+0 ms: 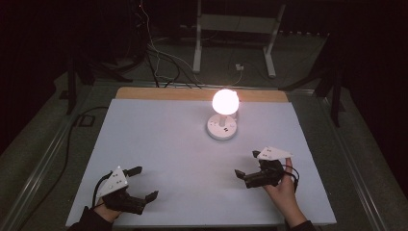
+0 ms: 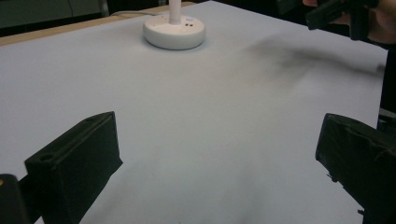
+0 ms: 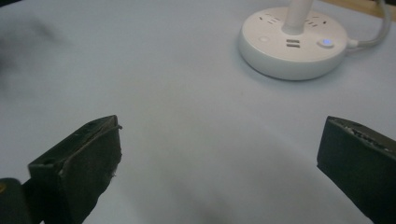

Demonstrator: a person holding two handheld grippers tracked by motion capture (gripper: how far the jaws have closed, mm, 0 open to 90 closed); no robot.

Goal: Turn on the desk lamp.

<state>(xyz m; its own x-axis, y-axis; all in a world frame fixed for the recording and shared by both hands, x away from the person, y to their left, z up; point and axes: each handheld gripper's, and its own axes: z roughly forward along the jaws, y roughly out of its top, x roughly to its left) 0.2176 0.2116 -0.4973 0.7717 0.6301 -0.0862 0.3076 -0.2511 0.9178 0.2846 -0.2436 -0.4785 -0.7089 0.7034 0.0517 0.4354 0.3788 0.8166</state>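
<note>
Fingers [image 1: 140,170] of your left gripper [image 1: 143,182] are spread wide with nothing between them, and those of your right gripper [image 1: 247,164] are likewise wide apart and empty. Both grippers hover low over the near part of the white table sheet [image 1: 163,144], left one near-left, right one near-right, well apart. Lit lamp [image 1: 224,102] stands on its round white base [image 1: 222,127], far of centre, slightly right, its cable [image 3: 376,35] trailing off the far side.

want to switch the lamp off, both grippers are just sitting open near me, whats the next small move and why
Probably ease the right gripper forward toward the lamp base. It sits nearer the lamp than the left gripper does, and its own view shows a lit button on the base, likely the switch. Both grippers are open and hold nothing, and the white table between is bare.
</note>
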